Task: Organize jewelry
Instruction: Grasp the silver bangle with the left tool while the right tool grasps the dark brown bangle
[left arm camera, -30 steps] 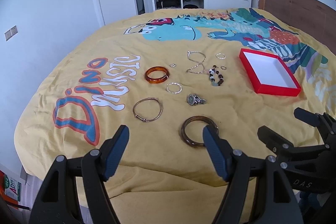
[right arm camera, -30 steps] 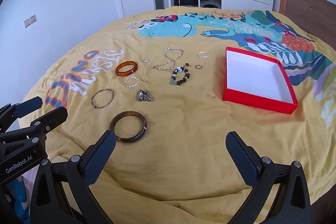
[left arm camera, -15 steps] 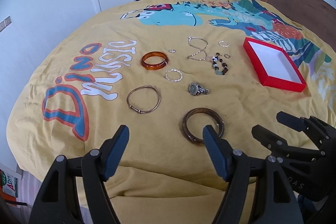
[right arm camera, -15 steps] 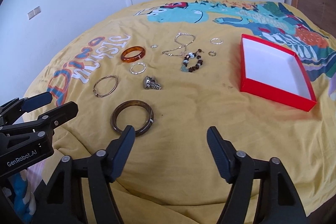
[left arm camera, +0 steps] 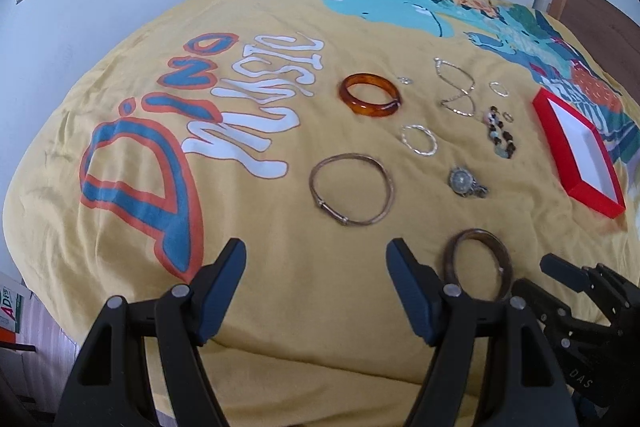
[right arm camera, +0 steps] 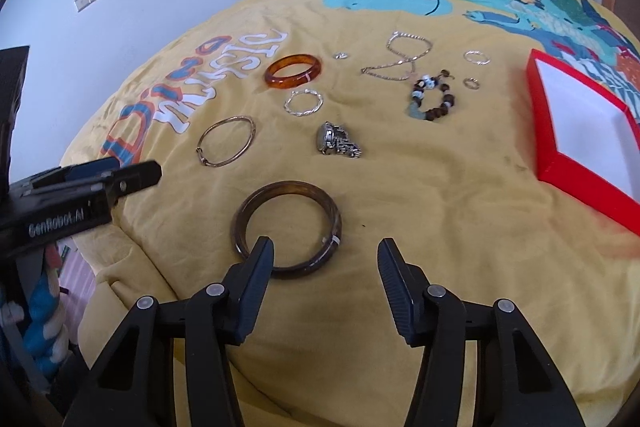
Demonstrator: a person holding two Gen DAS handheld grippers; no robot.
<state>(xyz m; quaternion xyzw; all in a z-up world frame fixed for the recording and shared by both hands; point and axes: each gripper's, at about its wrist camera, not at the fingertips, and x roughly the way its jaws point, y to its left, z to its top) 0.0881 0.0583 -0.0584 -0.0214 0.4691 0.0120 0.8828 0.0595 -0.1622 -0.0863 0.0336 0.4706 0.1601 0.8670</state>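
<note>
The jewelry lies spread on a yellow printed bedspread (right arm camera: pixel 420 227). Nearest is a dark brown bangle (right arm camera: pixel 287 228), and the right hand-held gripper (right arm camera: pixel 326 265) hovers over it, released, with one finger in front of the ring's near edge and the other beside it. Beyond it lie a thin metal bangle (right arm camera: pixel 227 141), a watch (right arm camera: pixel 336 141), a small silver hoop (right arm camera: pixel 303 102), an amber bangle (right arm camera: pixel 293 71), a beaded bracelet (right arm camera: pixel 434 101), a chain (right arm camera: pixel 400 61) and small rings (right arm camera: pixel 477 57). An open red box (right arm camera: pixel 548 131) sits to the right. The left hand-held gripper (left arm camera: pixel 316 269) is released too, holding nothing, above bare cloth near the thin bangle.
</note>
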